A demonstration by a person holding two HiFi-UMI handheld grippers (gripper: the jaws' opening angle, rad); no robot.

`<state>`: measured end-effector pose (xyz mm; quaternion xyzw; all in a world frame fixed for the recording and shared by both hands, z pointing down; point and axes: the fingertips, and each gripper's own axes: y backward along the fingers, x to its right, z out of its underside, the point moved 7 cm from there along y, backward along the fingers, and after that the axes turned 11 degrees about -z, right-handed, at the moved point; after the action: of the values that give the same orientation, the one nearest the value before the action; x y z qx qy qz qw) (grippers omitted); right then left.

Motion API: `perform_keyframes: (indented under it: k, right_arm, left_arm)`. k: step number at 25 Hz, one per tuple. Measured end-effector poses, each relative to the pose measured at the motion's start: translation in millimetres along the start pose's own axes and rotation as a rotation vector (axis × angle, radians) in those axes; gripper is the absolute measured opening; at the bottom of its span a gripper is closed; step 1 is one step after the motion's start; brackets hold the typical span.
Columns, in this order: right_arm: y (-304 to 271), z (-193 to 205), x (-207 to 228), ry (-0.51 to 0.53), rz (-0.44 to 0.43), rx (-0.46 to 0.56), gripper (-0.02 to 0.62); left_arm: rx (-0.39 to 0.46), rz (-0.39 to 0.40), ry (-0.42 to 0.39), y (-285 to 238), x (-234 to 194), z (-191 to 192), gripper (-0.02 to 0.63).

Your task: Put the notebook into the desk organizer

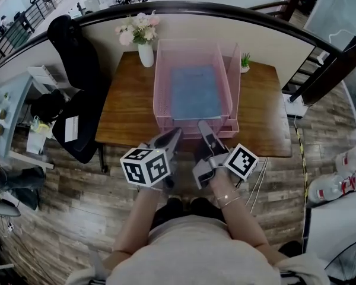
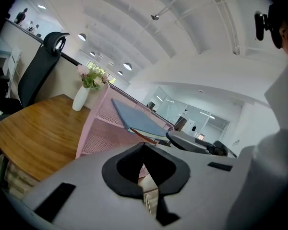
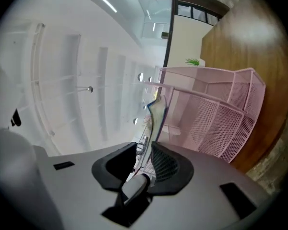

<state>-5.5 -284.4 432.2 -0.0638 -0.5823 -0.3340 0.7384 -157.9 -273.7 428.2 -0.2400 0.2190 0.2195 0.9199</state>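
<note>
A blue notebook (image 1: 194,91) lies flat in the top tray of the pink mesh desk organizer (image 1: 163,76) on the wooden table (image 1: 129,114). My right gripper (image 1: 203,126) reaches to the tray's front. In the right gripper view the notebook's thin near edge (image 3: 156,111) runs between its jaws, which stand a little apart from it, with the right gripper (image 3: 145,152) open. My left gripper (image 1: 173,136) hovers just left of it at the table's front edge, shut with nothing in it. The left gripper view shows the notebook (image 2: 137,119), the organizer (image 2: 93,123) and the right gripper (image 2: 192,142).
A white vase of flowers (image 1: 145,52) stands left of the organizer and a small green plant (image 1: 245,61) right of it. A black office chair (image 1: 77,100) sits at the table's left end. A curved railing runs behind the table.
</note>
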Motion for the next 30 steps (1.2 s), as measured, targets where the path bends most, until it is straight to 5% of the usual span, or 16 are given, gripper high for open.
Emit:
perform_keyframes:
  k: [6, 23, 30]
  right_arm:
    - [8, -4, -17, 0.139, -0.010, -0.060, 0.075]
    - [-1, -5, -73, 0.964, 0.032, -0.435, 0.003]
    - [-1, 0, -75, 1.106, 0.052, -0.493, 0.003]
  left_arm:
    - [0.006, 0.027, -0.019, 5, 8, 1, 0.001]
    - [0.047, 0.043, -0.173, 14, 26, -9, 0.011]
    - [0.106, 0.021, -0.273, 20, 34, -15, 0.011]
